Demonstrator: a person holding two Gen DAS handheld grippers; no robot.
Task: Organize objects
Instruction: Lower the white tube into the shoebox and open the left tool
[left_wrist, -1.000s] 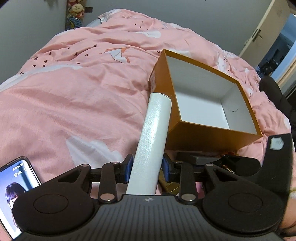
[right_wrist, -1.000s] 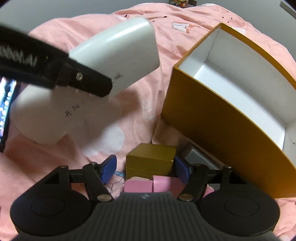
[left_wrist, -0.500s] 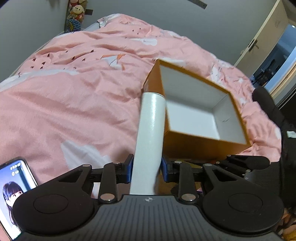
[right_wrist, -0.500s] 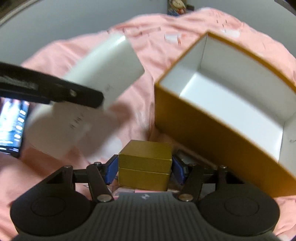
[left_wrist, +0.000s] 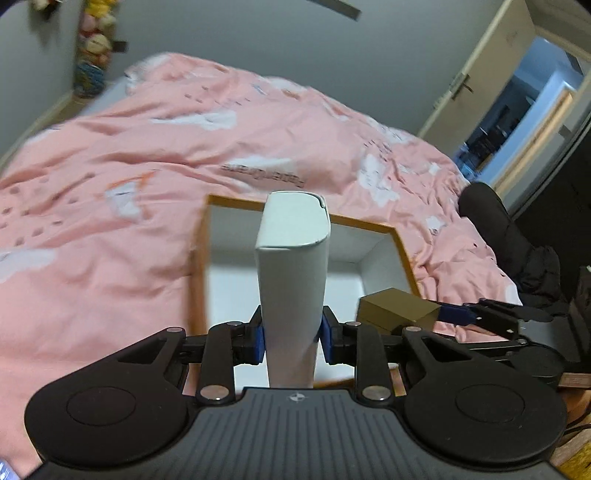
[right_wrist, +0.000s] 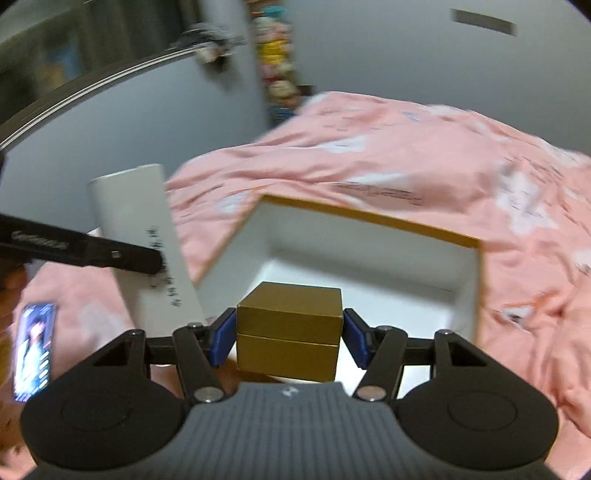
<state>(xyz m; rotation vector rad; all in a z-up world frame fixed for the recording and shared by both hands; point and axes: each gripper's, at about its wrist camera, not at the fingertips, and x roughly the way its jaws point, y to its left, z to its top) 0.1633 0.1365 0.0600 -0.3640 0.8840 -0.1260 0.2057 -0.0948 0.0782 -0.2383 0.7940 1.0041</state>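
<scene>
You've lifted both loads over the open box (left_wrist: 402, 254): left tool (left_wrist: 291, 334) clamps the white carton (left_wrist: 291, 266), right tool (right_wrist: 288, 334) the gold box (right_wrist: 288, 328). Lower them inside next, then release.

- Matte black left gripper (left_wrist: 291, 334): ribbed housing, round side discs, silver pivot screws, blue fingertip pads (left_wrist: 258, 338).
- Right gripper (right_wrist: 289, 338) alike; small white emblem above its ribs.

A pink duvet (left_wrist: 155, 155) covered the bed. Behind it stood a grey wall (left_wrist: 229, 40); right of the bed, a door (left_wrist: 476, 77) stood open.
</scene>
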